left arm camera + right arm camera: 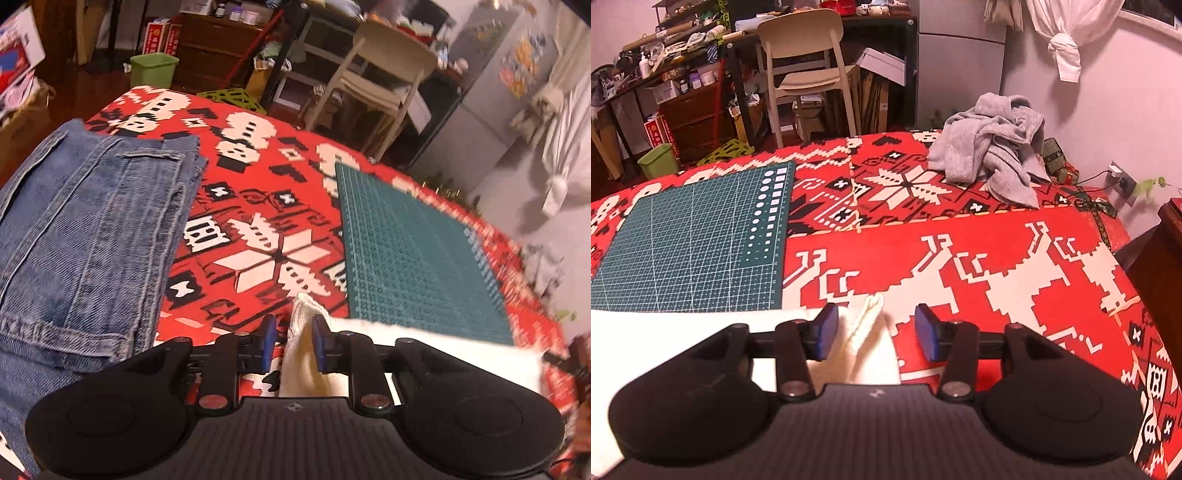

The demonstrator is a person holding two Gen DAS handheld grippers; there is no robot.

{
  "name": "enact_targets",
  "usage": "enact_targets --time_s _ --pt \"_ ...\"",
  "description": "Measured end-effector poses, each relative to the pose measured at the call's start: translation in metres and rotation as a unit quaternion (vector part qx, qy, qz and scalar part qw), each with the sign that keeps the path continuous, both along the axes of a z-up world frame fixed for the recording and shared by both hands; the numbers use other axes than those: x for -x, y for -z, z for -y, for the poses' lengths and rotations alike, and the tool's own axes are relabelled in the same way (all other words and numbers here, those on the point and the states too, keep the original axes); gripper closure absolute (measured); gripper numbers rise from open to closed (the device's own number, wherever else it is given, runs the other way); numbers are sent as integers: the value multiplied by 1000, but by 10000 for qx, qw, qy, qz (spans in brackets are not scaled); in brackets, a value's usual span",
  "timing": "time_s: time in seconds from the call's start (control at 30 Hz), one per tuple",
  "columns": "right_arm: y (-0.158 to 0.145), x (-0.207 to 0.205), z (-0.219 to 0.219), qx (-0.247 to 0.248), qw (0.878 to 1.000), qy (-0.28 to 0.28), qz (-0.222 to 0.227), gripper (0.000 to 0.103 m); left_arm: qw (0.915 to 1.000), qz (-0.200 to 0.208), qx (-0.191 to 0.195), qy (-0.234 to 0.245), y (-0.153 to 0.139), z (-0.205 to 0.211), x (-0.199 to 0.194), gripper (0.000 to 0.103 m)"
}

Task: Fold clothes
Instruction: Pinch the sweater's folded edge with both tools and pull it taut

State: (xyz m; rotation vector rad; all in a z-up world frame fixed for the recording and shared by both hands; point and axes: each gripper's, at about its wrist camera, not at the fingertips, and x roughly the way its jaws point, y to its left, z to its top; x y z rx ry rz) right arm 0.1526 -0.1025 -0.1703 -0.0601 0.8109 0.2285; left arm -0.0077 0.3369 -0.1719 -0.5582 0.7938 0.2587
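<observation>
The white garment [424,347] lies nearest, its long edge running across the table between both grippers; left gripper [293,339] narrowly parted, a corner standing loose between its pads; right gripper [877,334] half open around another corner, gripping nothing; beyond, bare patterned red cloth [997,236], ridged green cutting mat [683,251], folded denim jeans [85,221], crumpled grey knit sweater [990,155].

We see a lived-in home room: cream chair [809,70], wooden drawers [218,48], cluttered desk [676,66], knotted curtain [1063,48].
</observation>
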Motion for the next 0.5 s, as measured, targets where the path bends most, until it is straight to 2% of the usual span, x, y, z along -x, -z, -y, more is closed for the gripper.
enact_targets --time_s 0.1,0.2,0.33,0.43,0.47,0.5 --pt "-3 1 0 -58 10000 -48 53 45 9992 275 254 -114 -6 -7 6 71" --pt "-2 -1 -1 -49 10000 -56 60 44 9997 226 74 -72 -7 -2 -1 65" --pt "2 -4 -4 -90 10000 -14 -24 44 9998 -114 -86 156 3 8 -17 66" --pt "6 -6 -6 -100 9999 -20 -74 44 9992 -199 -316 174 8 15 -23 66" --pt "7 -7 -7 -109 9999 -29 -86 45 9991 -174 -344 152 9 16 -23 69" --pt "9 -7 -8 -110 9999 -33 -78 45 9991 -144 -368 128 10 17 -23 78"
